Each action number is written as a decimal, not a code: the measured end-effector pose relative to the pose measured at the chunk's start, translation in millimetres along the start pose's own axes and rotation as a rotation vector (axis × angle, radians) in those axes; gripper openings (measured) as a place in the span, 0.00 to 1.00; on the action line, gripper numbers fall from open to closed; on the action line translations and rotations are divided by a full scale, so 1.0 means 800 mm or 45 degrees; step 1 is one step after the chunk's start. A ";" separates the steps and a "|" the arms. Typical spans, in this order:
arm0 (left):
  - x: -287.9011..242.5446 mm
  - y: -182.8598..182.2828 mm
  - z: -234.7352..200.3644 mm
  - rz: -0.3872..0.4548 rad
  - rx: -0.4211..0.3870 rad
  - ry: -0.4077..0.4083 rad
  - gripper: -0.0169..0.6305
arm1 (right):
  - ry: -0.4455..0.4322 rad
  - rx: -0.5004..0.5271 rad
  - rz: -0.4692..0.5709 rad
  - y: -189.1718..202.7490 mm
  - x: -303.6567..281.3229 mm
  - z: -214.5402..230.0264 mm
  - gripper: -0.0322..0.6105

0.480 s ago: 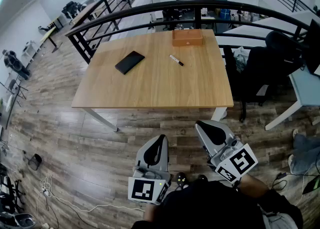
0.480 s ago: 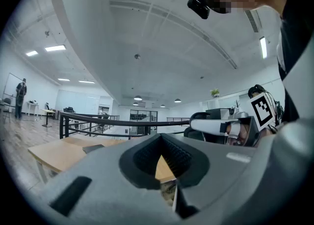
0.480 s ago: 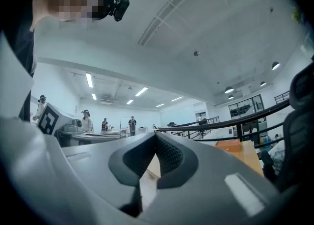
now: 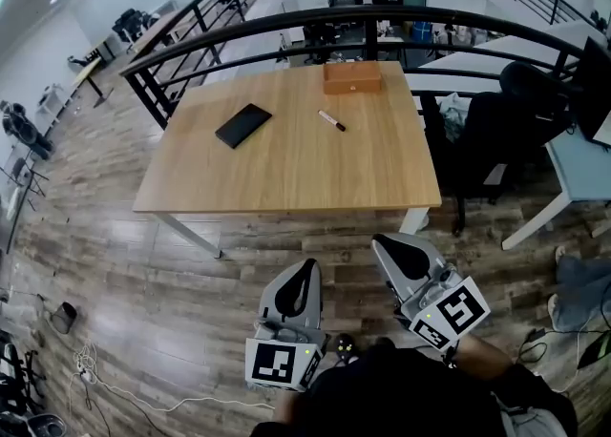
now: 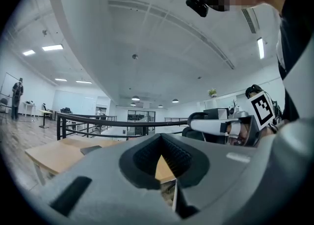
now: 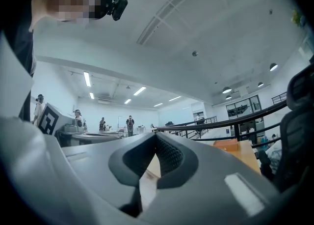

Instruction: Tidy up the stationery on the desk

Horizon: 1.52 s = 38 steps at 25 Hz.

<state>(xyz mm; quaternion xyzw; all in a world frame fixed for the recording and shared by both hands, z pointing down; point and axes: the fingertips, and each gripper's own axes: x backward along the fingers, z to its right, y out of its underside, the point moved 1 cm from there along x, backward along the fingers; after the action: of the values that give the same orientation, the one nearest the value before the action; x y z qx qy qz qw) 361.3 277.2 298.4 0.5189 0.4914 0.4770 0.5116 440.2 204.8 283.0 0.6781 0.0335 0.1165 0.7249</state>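
A wooden desk [image 4: 286, 163] stands ahead of me in the head view. On it lie a black notebook [image 4: 243, 125], a marker pen [image 4: 332, 120] with a dark cap, and a brown wooden box [image 4: 351, 76] at the far edge. Both grippers hang well short of the desk's near edge, over the floor. My left gripper [image 4: 307, 268] is shut with nothing in it. My right gripper [image 4: 382, 242] is shut and empty too. In the left gripper view the closed jaws [image 5: 161, 151] point level toward the desk, with the right gripper [image 5: 223, 126] alongside. The box [image 6: 226, 145] shows in the right gripper view.
A black curved railing [image 4: 286, 30] runs behind the desk. A black office chair [image 4: 506, 130] stands to its right beside another white desk [image 4: 582, 163]. Cables [image 4: 95, 368] lie on the wood floor at the lower left. People stand far off in the room.
The desk and its objects sit slightly higher and further left in the head view, so the view has shifted a little. Both grippers keep their places and stay shut.
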 end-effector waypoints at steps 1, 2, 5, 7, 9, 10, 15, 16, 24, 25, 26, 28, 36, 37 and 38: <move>0.000 0.000 0.000 -0.006 -0.003 0.000 0.02 | 0.001 0.003 0.000 0.000 0.000 -0.001 0.07; 0.001 0.001 -0.001 -0.010 -0.006 0.004 0.02 | 0.003 0.006 -0.001 0.000 -0.001 -0.002 0.07; 0.003 0.004 -0.005 -0.015 0.002 0.004 0.02 | 0.007 0.007 -0.007 0.002 -0.005 -0.004 0.07; 0.005 0.004 -0.008 -0.005 0.005 0.005 0.02 | 0.007 0.010 -0.010 0.001 -0.008 -0.005 0.07; 0.008 0.004 -0.014 0.009 0.007 0.005 0.02 | -0.001 0.022 -0.010 -0.002 -0.013 -0.008 0.07; 0.010 0.004 -0.017 0.013 0.009 0.001 0.02 | -0.006 0.029 -0.010 -0.003 -0.015 -0.011 0.07; 0.016 0.000 -0.033 0.056 0.027 -0.021 0.02 | -0.019 0.060 -0.015 -0.003 -0.028 -0.019 0.07; 0.017 -0.001 -0.036 0.061 0.030 -0.023 0.02 | -0.020 0.062 -0.018 -0.002 -0.031 -0.020 0.07; 0.031 -0.002 -0.080 0.080 0.036 -0.049 0.02 | -0.052 0.074 -0.035 0.006 -0.068 -0.041 0.07; 0.032 -0.002 -0.085 0.081 0.035 -0.051 0.02 | -0.055 0.072 -0.033 0.007 -0.072 -0.043 0.07; 0.033 -0.001 -0.090 0.081 0.032 -0.054 0.02 | -0.057 0.071 -0.029 0.007 -0.076 -0.044 0.07; 0.032 0.000 -0.101 0.078 0.021 -0.062 0.02 | -0.056 0.072 -0.024 0.010 -0.083 -0.046 0.07; 0.028 0.000 -0.132 0.074 0.002 -0.108 0.02 | -0.064 0.041 -0.042 0.024 -0.112 -0.035 0.07; 0.026 0.002 -0.135 0.068 0.002 -0.115 0.02 | -0.069 0.038 -0.044 0.025 -0.117 -0.032 0.07; 0.025 0.004 -0.138 0.061 0.002 -0.122 0.02 | -0.073 0.034 -0.044 0.026 -0.121 -0.029 0.07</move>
<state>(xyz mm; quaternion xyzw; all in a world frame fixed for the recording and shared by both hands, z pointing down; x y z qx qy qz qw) 252.2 303.9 303.8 0.5531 0.4543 0.4634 0.5225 338.9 208.1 291.3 0.6901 0.0260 0.0839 0.7184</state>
